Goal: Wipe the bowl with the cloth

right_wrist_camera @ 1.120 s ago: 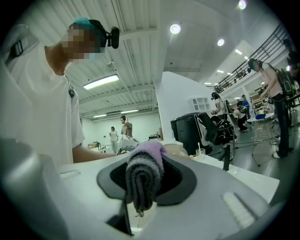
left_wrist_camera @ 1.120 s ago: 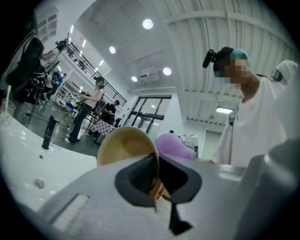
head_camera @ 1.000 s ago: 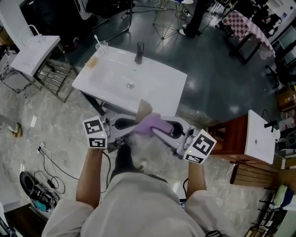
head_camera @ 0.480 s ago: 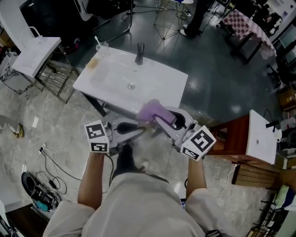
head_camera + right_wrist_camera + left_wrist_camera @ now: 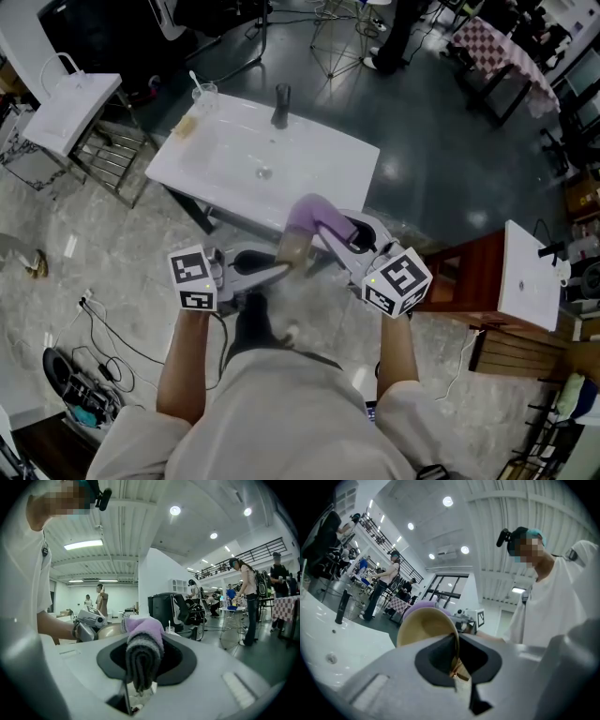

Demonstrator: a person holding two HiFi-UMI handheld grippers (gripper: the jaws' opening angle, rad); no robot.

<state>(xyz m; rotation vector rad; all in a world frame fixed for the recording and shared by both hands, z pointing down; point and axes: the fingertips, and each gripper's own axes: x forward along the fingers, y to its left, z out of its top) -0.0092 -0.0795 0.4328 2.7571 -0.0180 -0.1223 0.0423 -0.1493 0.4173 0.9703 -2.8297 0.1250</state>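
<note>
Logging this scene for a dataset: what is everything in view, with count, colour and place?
tan round bowl: one, tan, ahead of the person.
fluffy purple cloth: one, purple, beside the bowl.
white rectangular washbasin: one, white, beyond both.
black tap: one, black, washbasin's far edge.
clear glass: one, clear, washbasin's far left corner.
white paper bag: one, white, far left.
left gripper: one, grey, shut on the bowl's rim.
right gripper: one, grey, shut on the cloth.

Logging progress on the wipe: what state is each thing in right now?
bowl, tipped on its side, held by its rim.
cloth, bunched, clamped, up against the bowl.
left gripper, shut on the bowl's rim.
right gripper, shut on the cloth.
</note>
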